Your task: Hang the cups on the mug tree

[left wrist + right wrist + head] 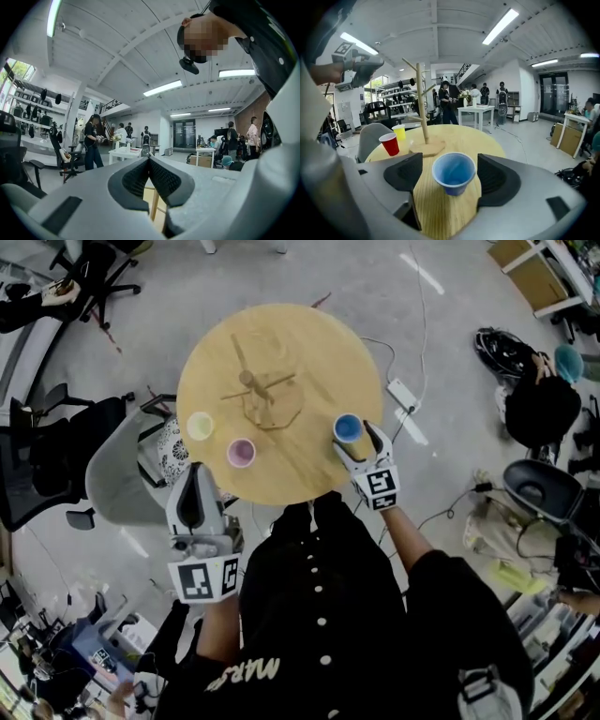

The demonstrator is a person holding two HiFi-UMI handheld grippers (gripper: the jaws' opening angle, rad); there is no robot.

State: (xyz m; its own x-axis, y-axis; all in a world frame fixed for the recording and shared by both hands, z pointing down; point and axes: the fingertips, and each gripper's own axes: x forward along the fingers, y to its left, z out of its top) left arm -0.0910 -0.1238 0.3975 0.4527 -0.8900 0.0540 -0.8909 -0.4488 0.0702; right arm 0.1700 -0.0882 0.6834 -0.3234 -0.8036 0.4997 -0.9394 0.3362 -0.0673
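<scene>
A wooden mug tree [261, 395] [423, 108] stands bare in the middle of the round wooden table [309, 343]. Left of its base are a yellow cup [200, 426] [399, 132] and a pink-red cup [241, 453] [389, 143], both upright. A blue cup [348, 428] [453, 172] stands near the table's front right edge. My right gripper [356, 439] [451, 174] is open around it, one pad on each side, with a visible gap on the left side. My left gripper [194, 474] [149, 159] is shut and empty. It is held off the table's front left edge, pointing up.
A grey chair [122, 474] stands against the table's left side, with black office chairs [37, 456] beyond it. On the floor to the right lie a power strip [405, 395], cables and bags [539, 404]. Several people stand at the far end of the room.
</scene>
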